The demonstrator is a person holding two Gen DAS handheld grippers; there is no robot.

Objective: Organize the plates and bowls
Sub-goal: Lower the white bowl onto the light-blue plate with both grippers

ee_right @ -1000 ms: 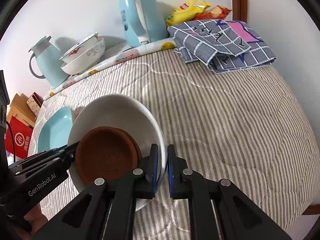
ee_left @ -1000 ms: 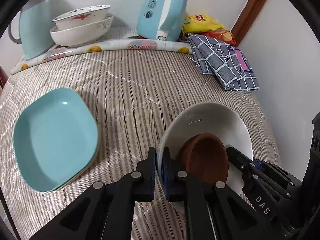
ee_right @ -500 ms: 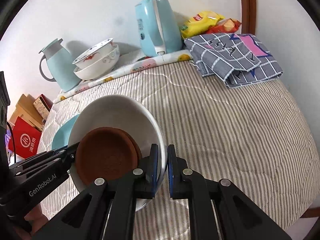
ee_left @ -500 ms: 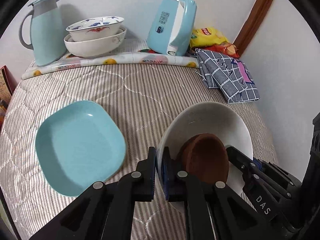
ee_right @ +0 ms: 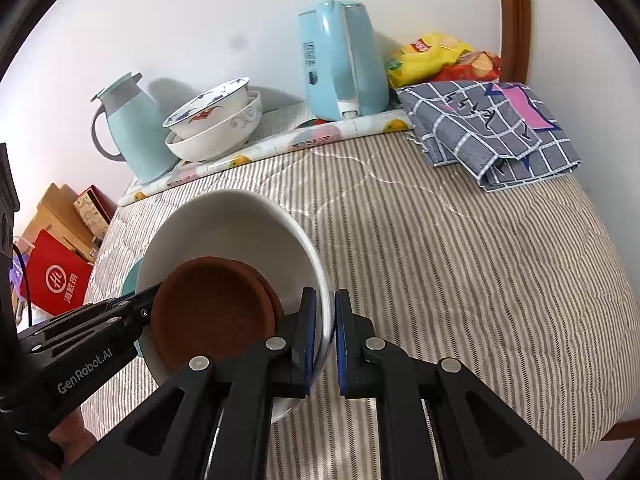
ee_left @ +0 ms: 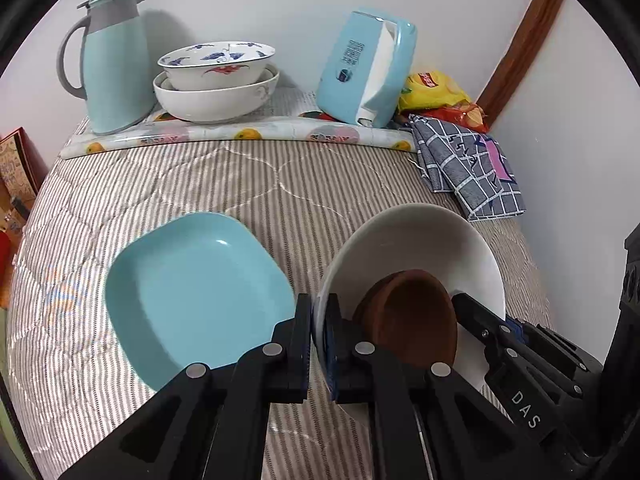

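My left claw (ee_left: 318,336) and right claw (ee_right: 331,332) each pinch opposite rims of the round white ceramic bowl (ee_left: 420,240), sharing its weight so the brown clay saucers (ee_left: 412,316) inside it stay level. From my left claw, the square pale-blue plate (ee_left: 196,292) lies on the striped quilted cover (ee_left: 256,184) at ten o'clock; stacked patterned bowls (ee_left: 216,80) stand far at eleven.

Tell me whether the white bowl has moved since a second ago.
Yes. The white bowl, pinched by both grippers, has backed away from the kettle and now sits beside the blue plate.
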